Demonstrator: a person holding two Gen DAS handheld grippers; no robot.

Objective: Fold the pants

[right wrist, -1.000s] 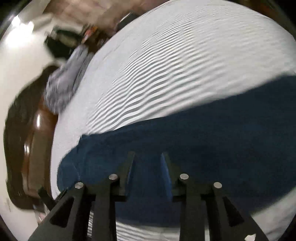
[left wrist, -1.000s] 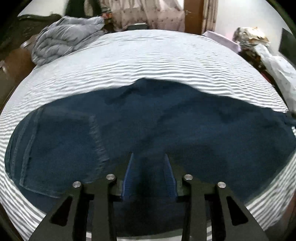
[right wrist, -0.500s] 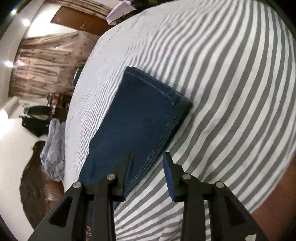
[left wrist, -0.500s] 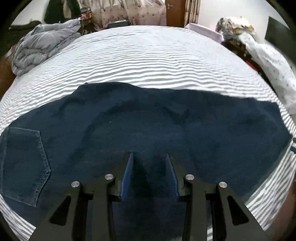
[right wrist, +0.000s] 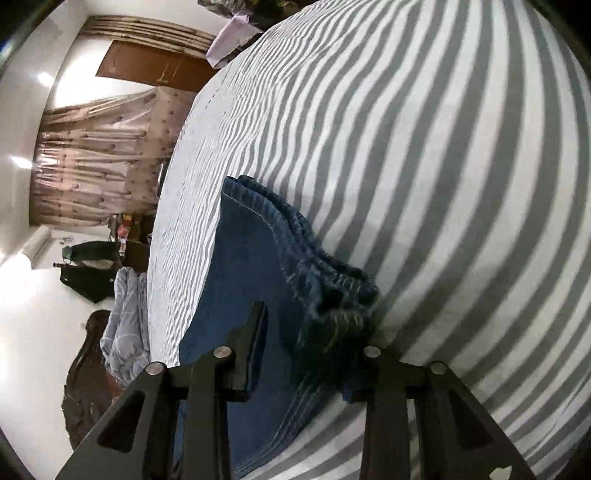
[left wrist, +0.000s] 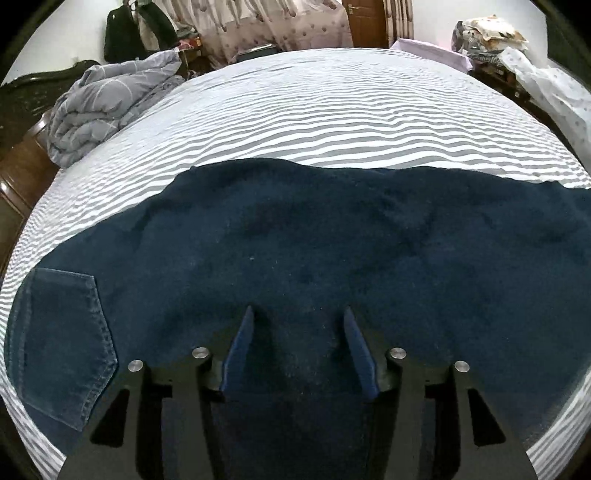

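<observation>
Dark blue jeans point(left wrist: 314, 251) lie flat across the striped bed, with a back pocket point(left wrist: 62, 332) at the left. My left gripper point(left wrist: 297, 314) is open just above the middle of the jeans. In the right wrist view, my right gripper point(right wrist: 317, 321) is open around the bunched leg hem point(right wrist: 325, 269) of the jeans point(right wrist: 243, 280). The left finger lies on top of the denim; the right fingertip is hidden under the hem's frayed corner.
The bed has a grey and white striped sheet point(left wrist: 332, 110). A crumpled grey duvet point(left wrist: 107, 103) lies at the far left corner by the wooden headboard. Curtains, a door and piled clutter point(left wrist: 491, 33) stand beyond the bed.
My right gripper swung from the middle of the leg to the hem end and closed in on it. My left gripper's view shifted a little, still over the jeans.
</observation>
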